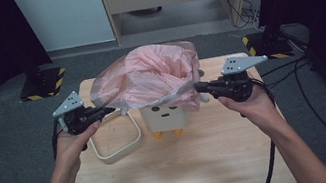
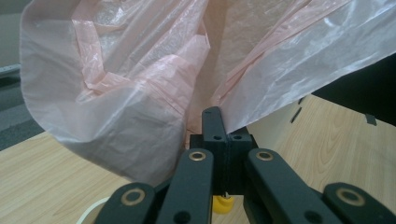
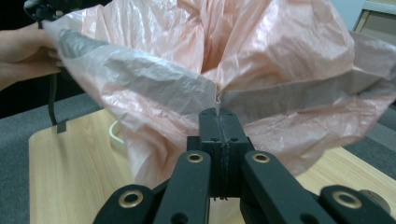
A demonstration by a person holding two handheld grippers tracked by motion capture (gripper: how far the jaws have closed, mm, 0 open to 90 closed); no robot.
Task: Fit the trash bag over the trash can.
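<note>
- Wooden table (image 1: 214, 163): a person's two forearms come in from the near edge, a hand-held gripper in each hand.
- Pink plastic bag (image 1: 148, 76): thin and translucent, held up open over the middle of the far half of the table, stretched between the two grippers.
- Left gripper (image 1: 106, 110): jaws pressed together on the bag's rim at its left side. In the left gripper view the film (image 2: 140, 84) is pinched between the closed jaw tips and billows up and away from them.
- Right gripper (image 1: 199, 86): jaws likewise closed together on the bag's rim at its right side. In the right gripper view the rim (image 3: 219, 95) runs straight into the seam between the tips.
- White bin (image 1: 165, 116): small, box-shaped, face printed on its front, yellow feet; stands on the table directly under the bag, whose lower folds drape over its top.
- White ring-shaped frame (image 1: 116, 140): lies flat on the table just left of the bin.
</note>
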